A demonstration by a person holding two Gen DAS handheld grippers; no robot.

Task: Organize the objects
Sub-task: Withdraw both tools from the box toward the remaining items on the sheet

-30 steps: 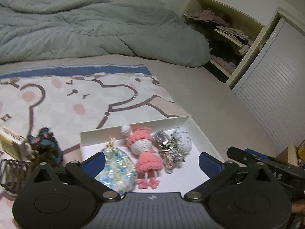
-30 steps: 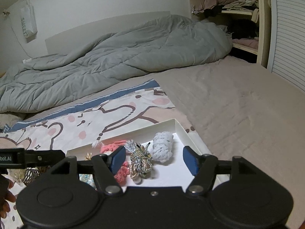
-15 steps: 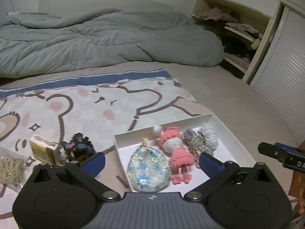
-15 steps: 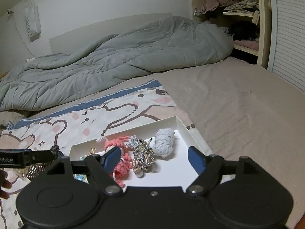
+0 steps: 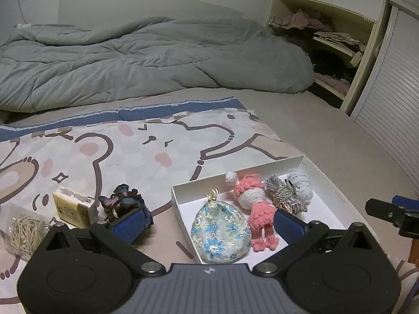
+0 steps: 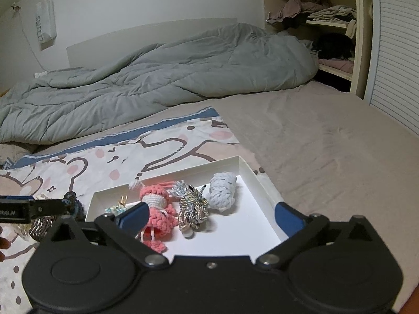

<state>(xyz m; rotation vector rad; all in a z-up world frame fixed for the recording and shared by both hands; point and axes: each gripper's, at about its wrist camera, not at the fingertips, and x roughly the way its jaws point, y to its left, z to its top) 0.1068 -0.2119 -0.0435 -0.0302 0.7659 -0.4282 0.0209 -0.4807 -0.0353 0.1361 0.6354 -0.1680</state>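
Observation:
A shallow white box (image 5: 180,196) lies on the bear-print sheet. It holds a flowered glass-like pendant (image 5: 220,233), a pink crochet doll (image 5: 254,204), a striped tassel bundle (image 5: 284,198) and a pale blue yarn bundle (image 5: 301,185). My left gripper (image 5: 208,222) is open above the box's near left corner, gripping nothing. Left of the box sit a dark blue crochet piece (image 5: 125,201), a small yellowish packet (image 5: 73,206) and a bag of rubber bands (image 5: 21,230). My right gripper (image 6: 212,216) hovers over the box (image 6: 262,183), its jaws opening, with nothing gripped between them.
A rumpled grey duvet (image 5: 157,62) fills the far side of the bed. An open shelf with clothes (image 5: 327,39) and a slatted door (image 5: 392,104) stand at the right. A black mesh item (image 6: 42,225) lies by the left gripper (image 6: 31,209).
The left wrist view has swung left: the box now sits further right, and the crochet piece, packet and bag have come fully into view. The right gripper's jaws have spread wider.

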